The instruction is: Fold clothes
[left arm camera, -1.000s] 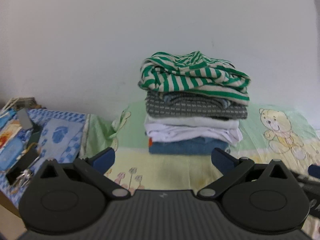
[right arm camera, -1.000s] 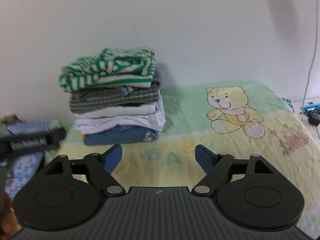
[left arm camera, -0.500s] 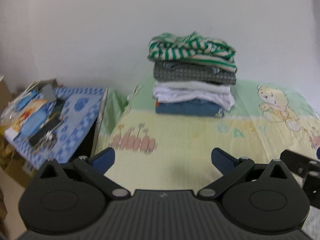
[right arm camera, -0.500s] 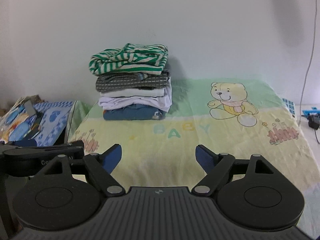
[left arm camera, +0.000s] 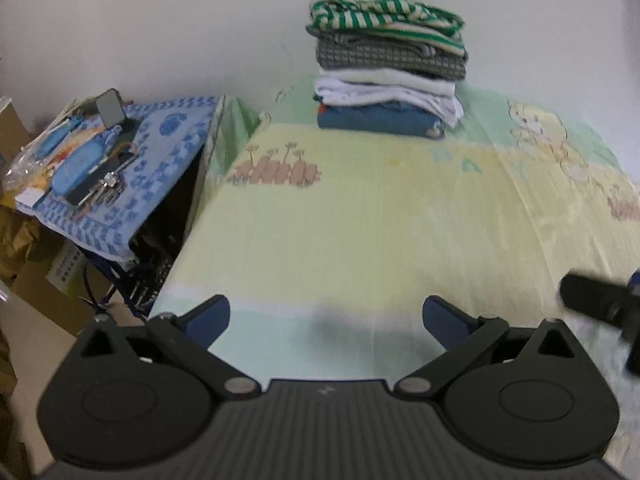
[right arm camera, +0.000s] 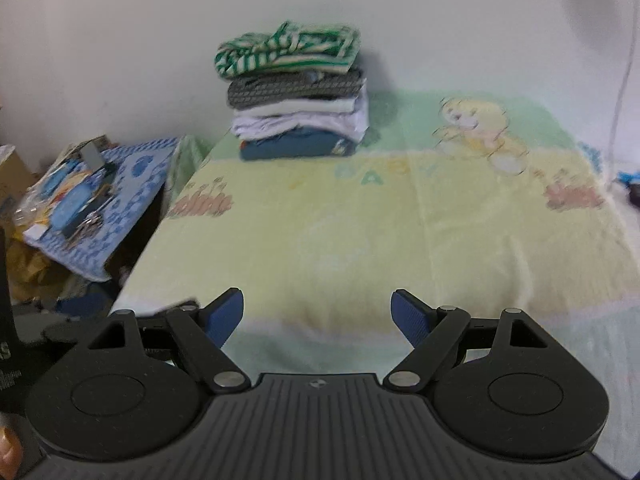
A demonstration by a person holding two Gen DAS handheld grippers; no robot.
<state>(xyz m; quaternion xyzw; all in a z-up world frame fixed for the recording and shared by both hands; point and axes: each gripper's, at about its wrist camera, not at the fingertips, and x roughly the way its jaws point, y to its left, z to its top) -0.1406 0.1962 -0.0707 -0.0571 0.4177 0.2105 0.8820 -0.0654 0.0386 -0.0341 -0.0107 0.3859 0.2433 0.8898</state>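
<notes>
Left gripper point(left arm camera: 326, 320) low in the frame, blue pads point(left arm camera: 208, 318) spread wide, nothing between them, hovering over the near edge of the sheet point(left arm camera: 360, 220). Right gripper point(right arm camera: 318, 316) likewise low and centre, jaws wide apart, empty, above the same pale yellow sheet point(right arm camera: 340, 240). Stack point(left arm camera: 388, 68) of folded clothes at upper centre of the left view, against the white wall point(left arm camera: 160, 20), resting on the green far band of the sheet: striped top point(left arm camera: 384, 14) uppermost, grey piece point(left arm camera: 390, 56) under it, white pieces point(left arm camera: 386, 90) next, blue piece point(left arm camera: 376, 120) at the bottom. Same stack point(right arm camera: 296, 92) at upper centre-left of the right view, striped top point(right arm camera: 286, 50) slightly rumpled on the pile. Bear print point(right arm camera: 476, 130) to the right of the stack, well apart from it; fence print point(left arm camera: 274, 170) on the left side of the sheet. Side table point(left arm camera: 168, 160) under a blue cloth at middle left, beside the bed, loaded with small clutter, blurred. Dark bar point(left arm camera: 596, 304) at the right edge of the left view, smeared, probably part of the other tool. Cord point(right arm camera: 622, 76) down the wall at upper right of the right view.
</notes>
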